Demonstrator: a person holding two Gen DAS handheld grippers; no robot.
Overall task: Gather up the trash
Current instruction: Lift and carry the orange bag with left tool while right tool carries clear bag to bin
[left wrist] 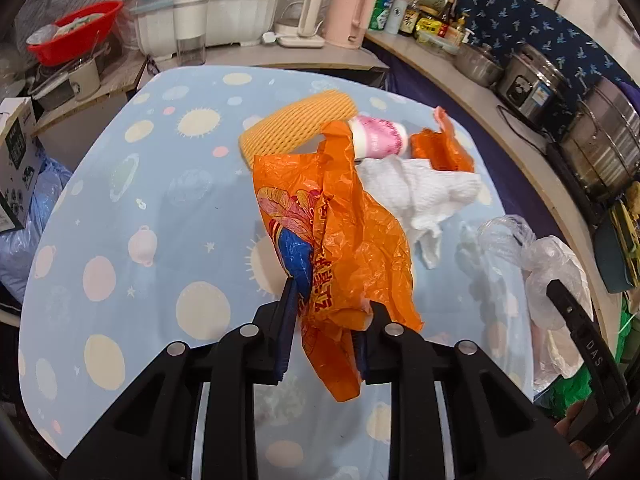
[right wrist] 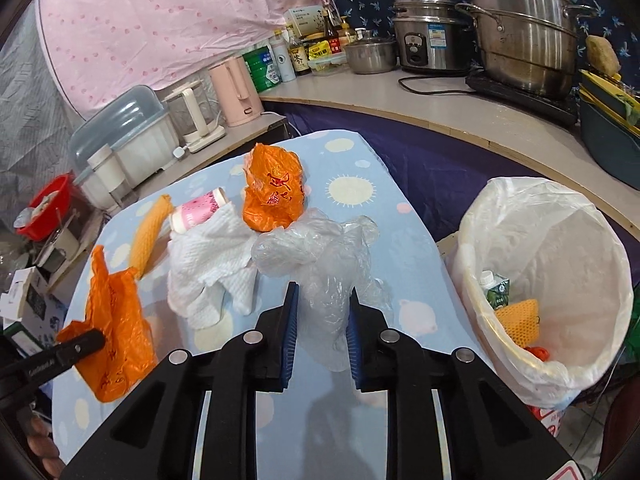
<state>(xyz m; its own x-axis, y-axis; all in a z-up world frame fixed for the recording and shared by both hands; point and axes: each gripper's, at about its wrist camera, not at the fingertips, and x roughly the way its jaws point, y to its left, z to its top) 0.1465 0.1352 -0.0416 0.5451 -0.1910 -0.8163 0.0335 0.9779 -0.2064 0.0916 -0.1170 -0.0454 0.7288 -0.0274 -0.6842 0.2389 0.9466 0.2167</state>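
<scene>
My left gripper (left wrist: 325,320) is clamped on the printed orange bag (left wrist: 332,240), which hangs from the pads clear of the table (left wrist: 120,200); my right gripper (right wrist: 322,322) is pinched on the clear plastic bag (right wrist: 320,256), also raised, with the lined bin (right wrist: 560,216) just to its right. Progress: partly done. The bin already holds one carton (right wrist: 496,290), one piece of yellow foam net (right wrist: 520,320) and a scrap of something orange-red I cannot identify. Two bags in hand, not yet dropped. Left on the table: one crumpled orange bag (right wrist: 274,192), one white paper towel (right wrist: 212,264), one pink-labelled bottle (right wrist: 200,210), one yellow foam sleeve (right wrist: 150,232) — four items remaining
</scene>
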